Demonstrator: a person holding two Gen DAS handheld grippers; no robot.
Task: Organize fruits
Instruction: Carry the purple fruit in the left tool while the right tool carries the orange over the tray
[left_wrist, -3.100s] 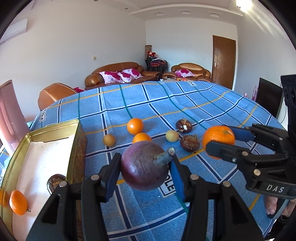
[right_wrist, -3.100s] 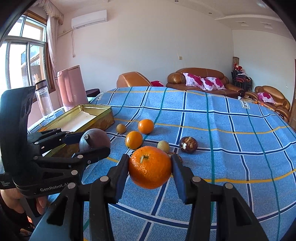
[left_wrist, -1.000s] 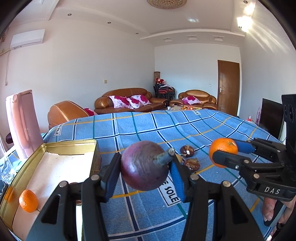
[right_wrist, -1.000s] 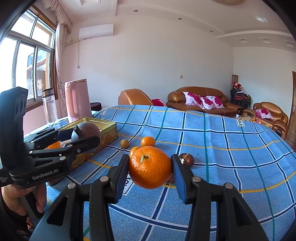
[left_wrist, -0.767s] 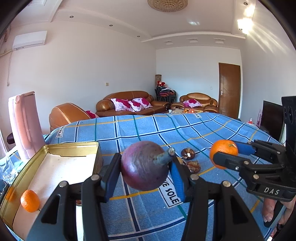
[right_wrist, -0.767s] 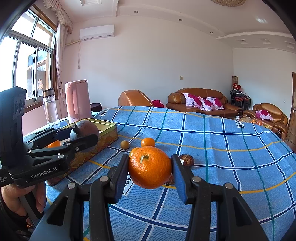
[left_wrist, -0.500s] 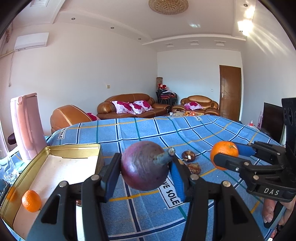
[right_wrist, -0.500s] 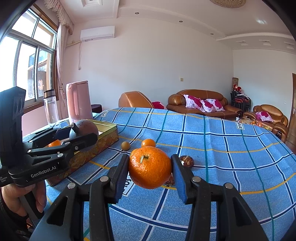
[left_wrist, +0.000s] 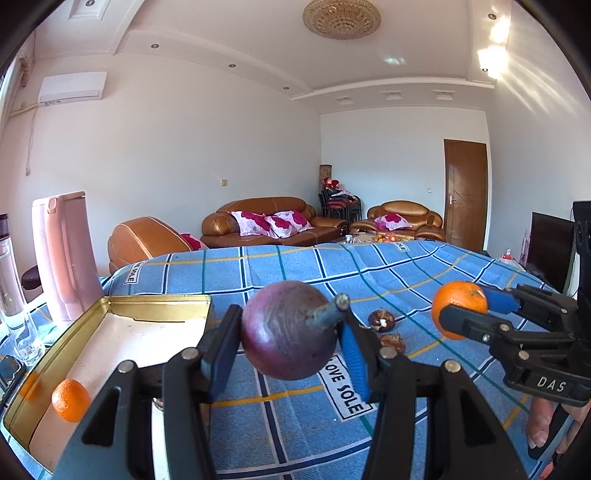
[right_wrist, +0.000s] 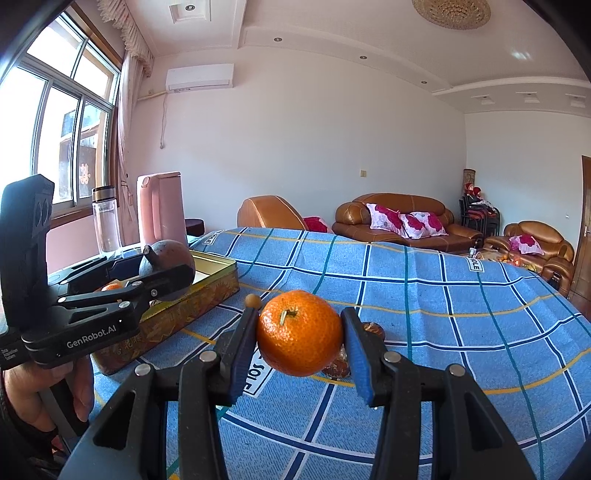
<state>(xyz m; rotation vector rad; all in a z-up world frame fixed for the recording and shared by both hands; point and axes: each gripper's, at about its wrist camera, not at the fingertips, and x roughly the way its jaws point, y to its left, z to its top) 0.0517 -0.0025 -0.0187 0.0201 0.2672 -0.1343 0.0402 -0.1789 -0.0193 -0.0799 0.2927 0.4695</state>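
My left gripper (left_wrist: 288, 332) is shut on a round purple fruit with a stem (left_wrist: 284, 332), held above the blue checked tablecloth beside the gold tin tray (left_wrist: 155, 301). One orange (left_wrist: 70, 399) lies in the tray. My right gripper (right_wrist: 300, 334) is shut on an orange (right_wrist: 300, 332), held above the cloth to the right of the tray (right_wrist: 218, 288). In the right wrist view the left gripper (right_wrist: 162, 266) with its purple fruit (right_wrist: 168, 254) hovers over the tray. In the left wrist view the right gripper (left_wrist: 461, 310) shows at the right.
Two dark brown fruits (left_wrist: 382, 319) (left_wrist: 393, 340) lie on the cloth (left_wrist: 406, 277) beyond the grippers; a small yellow-brown fruit (right_wrist: 253, 300) shows too. A pink jug (left_wrist: 61, 254) and a clear bottle (left_wrist: 11, 273) stand left of the tray. Sofas stand beyond the table.
Both grippers have risen and tilted up with their fruits still held; the loose fruits on the cloth now sit lower and partly hidden behind the held fruits. The left gripper is nearer the tray.
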